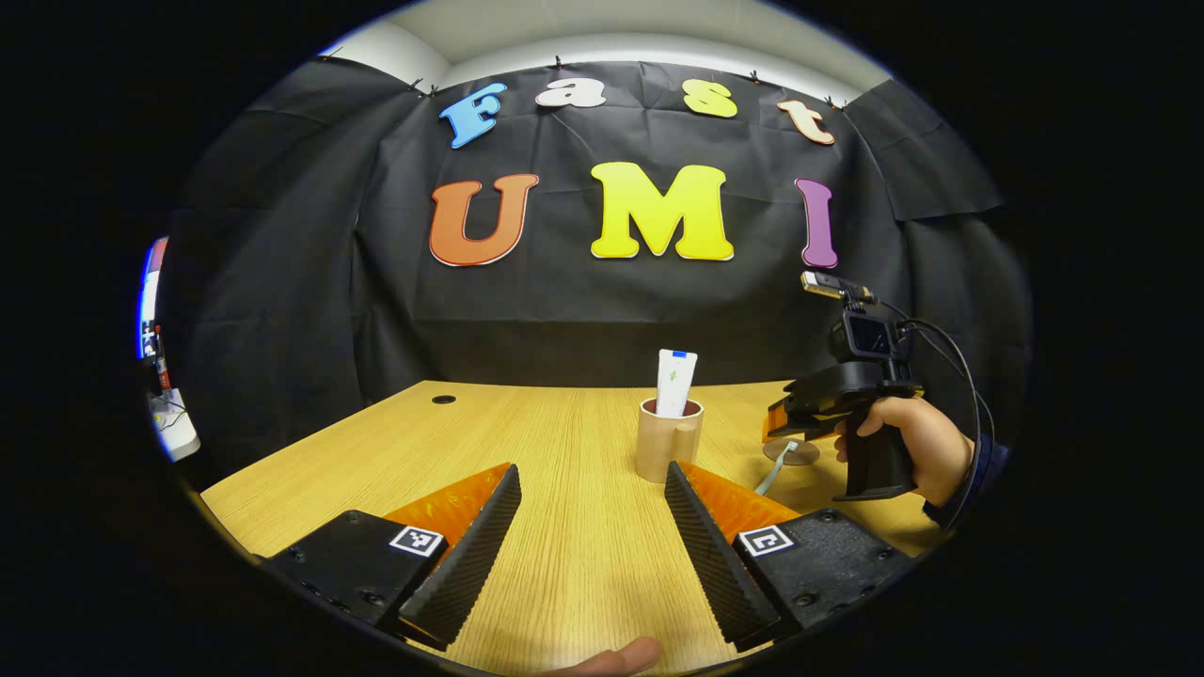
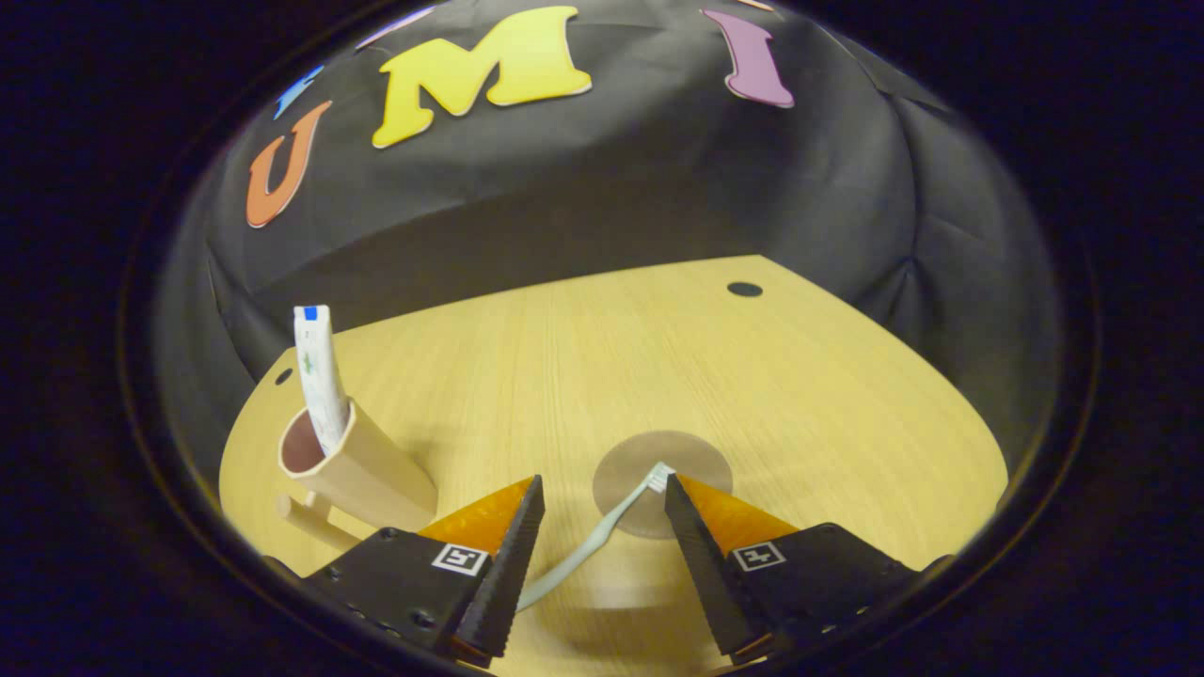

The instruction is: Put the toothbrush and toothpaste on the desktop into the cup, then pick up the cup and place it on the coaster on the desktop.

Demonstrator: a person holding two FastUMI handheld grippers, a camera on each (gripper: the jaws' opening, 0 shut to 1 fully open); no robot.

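1. Wide apart, the fingers of the left gripper (image 1: 588, 545) are hanging just above the wooden desktop (image 1: 583, 564) with nothing between them; a fingertip (image 1: 616, 658) of the holding hand is peeking in at the bottom edge.
2. Beyond that gripper, the tan cup (image 1: 668, 437) is standing upright on the desktop, with the white toothpaste (image 1: 675, 381) tube sticking up out of it.
3. Further right in the left gripper view, a hand (image 1: 917, 447) is holding the right gripper (image 1: 785, 418) over the round coaster (image 1: 792, 453).
4. In the right gripper view, the right gripper (image 2: 602, 545) is also standing open, its fingers straddling the pale toothbrush (image 2: 593, 550) without pinching it.
5. Its bristled head is lying on the coaster (image 2: 701, 465), its handle on bare wood.
6. Off to the left, the cup (image 2: 362, 465) is holding the toothpaste (image 2: 318, 376).
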